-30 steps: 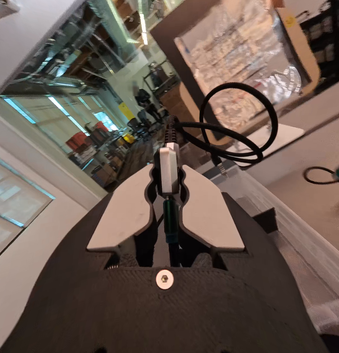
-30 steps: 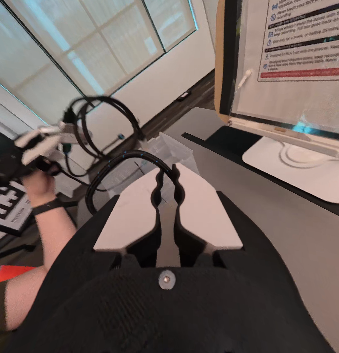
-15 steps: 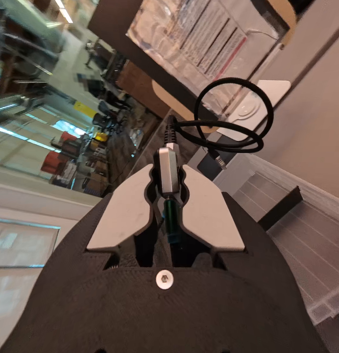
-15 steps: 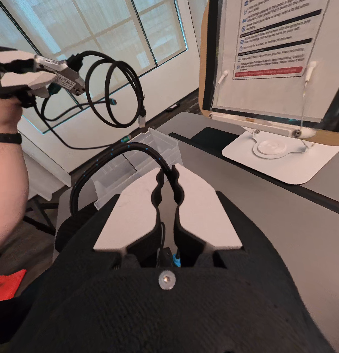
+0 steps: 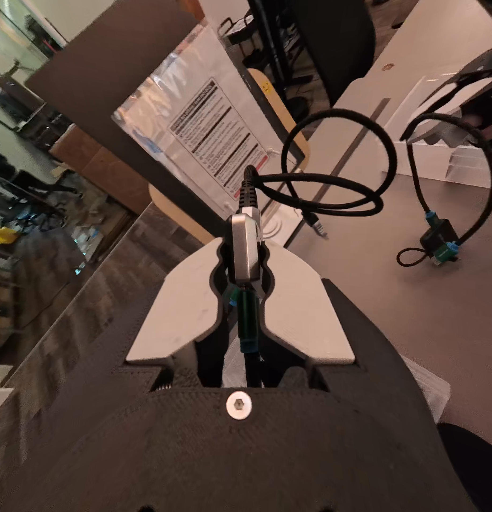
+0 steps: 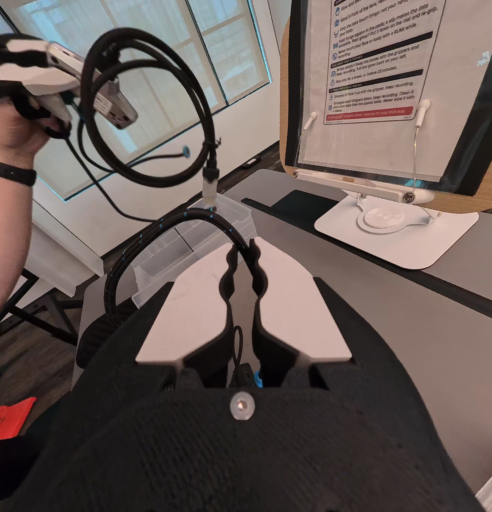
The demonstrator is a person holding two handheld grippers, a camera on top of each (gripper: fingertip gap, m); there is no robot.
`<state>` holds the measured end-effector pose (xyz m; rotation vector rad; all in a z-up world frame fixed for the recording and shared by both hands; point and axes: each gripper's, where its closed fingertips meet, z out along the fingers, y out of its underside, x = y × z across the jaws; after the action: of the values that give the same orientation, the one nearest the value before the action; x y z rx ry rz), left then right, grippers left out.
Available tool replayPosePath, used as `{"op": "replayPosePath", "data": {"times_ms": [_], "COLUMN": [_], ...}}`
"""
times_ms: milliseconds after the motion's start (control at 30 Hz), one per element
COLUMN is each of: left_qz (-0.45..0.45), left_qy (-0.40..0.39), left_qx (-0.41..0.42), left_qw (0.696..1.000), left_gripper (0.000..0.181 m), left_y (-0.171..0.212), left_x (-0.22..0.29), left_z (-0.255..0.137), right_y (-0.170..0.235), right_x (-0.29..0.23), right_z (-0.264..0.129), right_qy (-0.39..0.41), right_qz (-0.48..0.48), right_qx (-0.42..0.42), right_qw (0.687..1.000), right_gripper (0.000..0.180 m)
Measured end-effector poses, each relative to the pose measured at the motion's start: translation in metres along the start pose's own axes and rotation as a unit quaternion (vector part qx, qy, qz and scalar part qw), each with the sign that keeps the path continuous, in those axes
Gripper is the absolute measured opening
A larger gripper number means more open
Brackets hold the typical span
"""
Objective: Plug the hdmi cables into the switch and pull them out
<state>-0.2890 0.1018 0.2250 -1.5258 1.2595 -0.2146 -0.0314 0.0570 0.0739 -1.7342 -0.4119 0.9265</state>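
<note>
A grey tabletop [image 6: 405, 318] runs from the near foreground to a far edge, where a dark strip crosses it. On that far part stands a white stand [image 6: 400, 235] holding an upright board with a printed sheet [image 6: 377, 69]. A clear plastic bin [image 6: 200, 243] sits at the table's left edge, with wood floor and a white wall with windows beyond it. The middle of the table between the bin and the stand is bare.

The left gripper [image 5: 245, 249] is raised in the air above the table's left side. Its two white fingers [image 5: 184, 304] are closed to a narrow gap around a silver switch [image 5: 243, 249], which stands on edge between the fingertips. A green-ended plug [image 5: 247, 318] sits in the switch's near end, between the fingers. From the switch's far end a black braided cable [image 5: 336, 171] rises and coils into loops; its free plug [image 5: 315, 223] hangs loose, touching nothing.

The right gripper [image 6: 243, 246] hovers low over the table. Its fingers [image 6: 289, 304] are nearly together, pinching a black hdmi cable with blue flecks [image 6: 161, 230] at the tips. This cable arches left and down. In the left wrist view it hangs from the right gripper to a small black adapter with green and blue ends [image 5: 440, 246] lying on the table.
</note>
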Motion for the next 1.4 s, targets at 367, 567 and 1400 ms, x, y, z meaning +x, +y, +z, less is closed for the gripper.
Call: {"op": "replayPosePath", "data": {"times_ms": [367, 567, 1400], "left_qz": [-0.002, 0.001, 0.141], "left_qy": [-0.004, -0.020, 0.049], "left_qx": [-0.062, -0.115, -0.482], "left_qw": [0.998, 0.993, 0.864], "left_gripper": [0.020, 0.020, 0.020], "left_y": [0.087, 0.114, 0.204], "left_x": [0.002, -0.004, 0.053], "left_z": [0.023, 0.014, 0.114], "right_y": [0.000, 0.001, 0.005], "right_x": [-0.003, -0.001, -0.002], "right_z": [0.004, 0.005, 0.010], "right_qy": [-0.006, -0.002, -0.006], "right_qz": [-0.008, -0.010, -0.014], "right_qx": [-0.003, -0.005, -0.013], "right_qw": [1.000, 1.000, 1.000], "right_gripper": [0.009, 0.009, 0.009]}}
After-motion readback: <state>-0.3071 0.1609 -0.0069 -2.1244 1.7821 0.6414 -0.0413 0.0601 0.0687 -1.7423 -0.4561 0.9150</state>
